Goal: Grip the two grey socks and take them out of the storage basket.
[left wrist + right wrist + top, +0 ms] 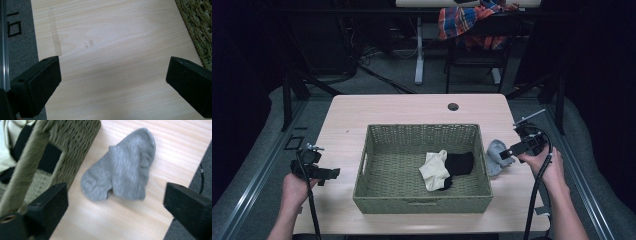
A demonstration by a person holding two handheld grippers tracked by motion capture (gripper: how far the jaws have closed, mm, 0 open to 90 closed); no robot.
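Your right gripper (116, 207) hangs over the table's right edge, jaws spread wide and empty, the grey sock (122, 167) lying flat on the wood just ahead of them, close beside the wicker basket (75, 142). Your left gripper (112, 82) hovers left of the basket, jaws equally wide, touching nothing. A cream sock (434, 170) and a black sock (459, 162) lie inside. No readable writing shows.

A recording lab or workroom: a pale wooden worktop with a cable hole (453, 106) stands among dark metal frame rails (287, 100), loose black floor cables (382, 80) and grey carpet (387, 75).
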